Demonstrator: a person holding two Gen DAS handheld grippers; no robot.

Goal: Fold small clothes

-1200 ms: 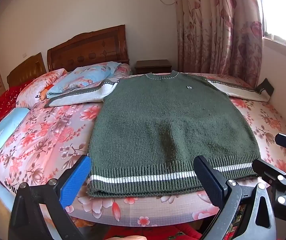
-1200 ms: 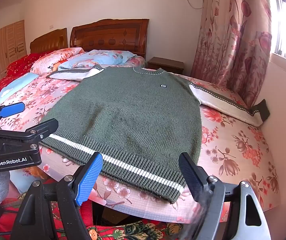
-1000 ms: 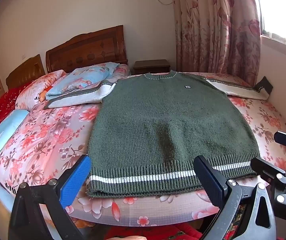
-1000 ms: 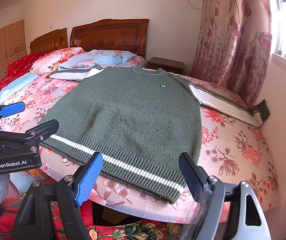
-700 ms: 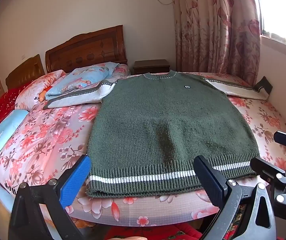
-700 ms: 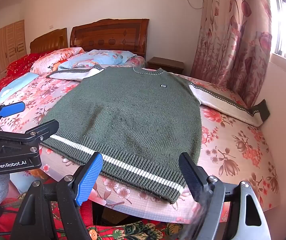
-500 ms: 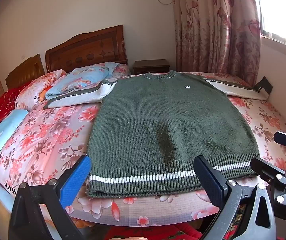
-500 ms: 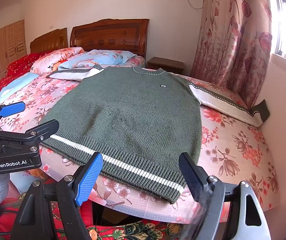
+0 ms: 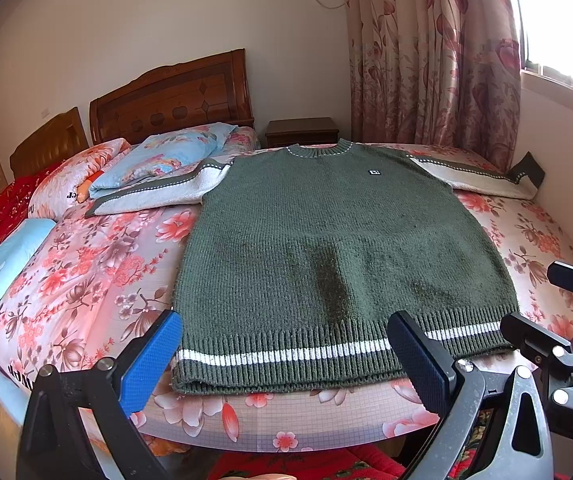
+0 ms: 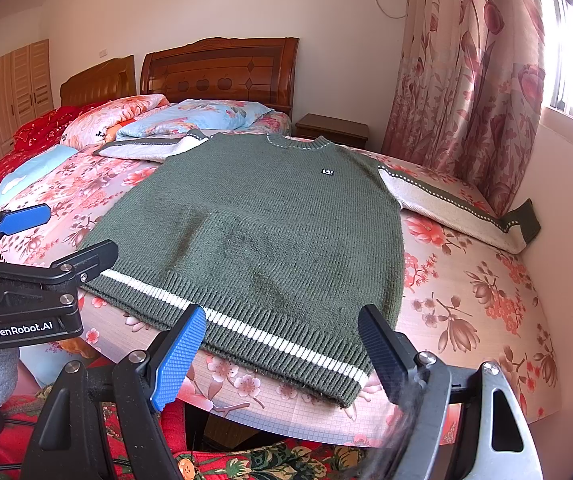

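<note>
The green sweater (image 9: 338,248) lies face up and flat across the middle of the frame in both wrist views, on the floral bed (image 9: 86,264), its ribbed hem with one white stripe running along the lower part of the frame at the bed's near edge, its round collar pointing to the upper centre toward the headboard (image 9: 174,96). The knit looks thick and fuzzy, with a small white badge on the chest; both sleeves are pale with a dark dotted-edged band, spread outward, one toward the left of the frame against the blue pillow (image 9: 166,156), the other to the right edge, its dark cuff touching the wall below the curtain (image 9: 426,60). No fold shows yet, so this reads as the very start: the garment is laid out and the first grasp is not yet made. The left tongs (image 9: 286,356) hang low in the frame just before the hem, spread wide and empty, the blue pad to the left and the dark one to the right. The right tongs (image 10: 282,348) sit likewise at the bottom of their view, wide apart with nothing between them, before the hem's right corner. The next move probably calls for reaching over to a sleeve or shoulder, pinching the thick knit firmly, and carrying it inward across the body without dragging the rest off the bed's edge.
</note>
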